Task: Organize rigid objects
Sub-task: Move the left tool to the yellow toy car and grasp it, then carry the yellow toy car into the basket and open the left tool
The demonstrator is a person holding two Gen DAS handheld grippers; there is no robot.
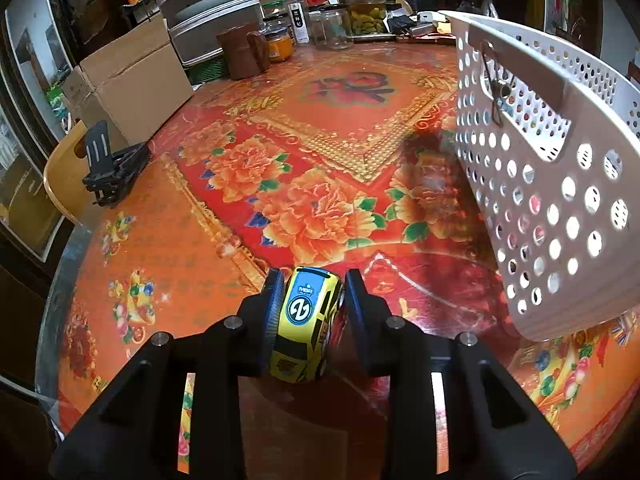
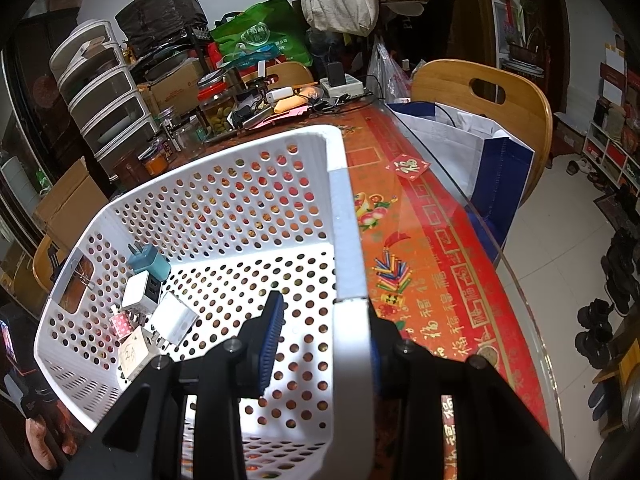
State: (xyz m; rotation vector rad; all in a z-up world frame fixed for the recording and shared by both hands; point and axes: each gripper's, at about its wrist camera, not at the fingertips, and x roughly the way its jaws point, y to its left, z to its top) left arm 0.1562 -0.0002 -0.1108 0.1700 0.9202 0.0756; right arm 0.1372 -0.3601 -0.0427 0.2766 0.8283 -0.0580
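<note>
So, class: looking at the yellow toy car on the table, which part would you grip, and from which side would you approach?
Grip the yellow toy car across its two long flanks, coming from above and behind. Its body is narrow side to side and the sides run roughly parallel, so flat pads seat squarely. The left gripper already straddles it that way, pads at each flank.

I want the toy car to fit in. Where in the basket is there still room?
The basket floor is bare from its middle to the wall by the right gripper. The corner under the handle hole is crowded with chargers. The car sits in the left gripper.
</note>
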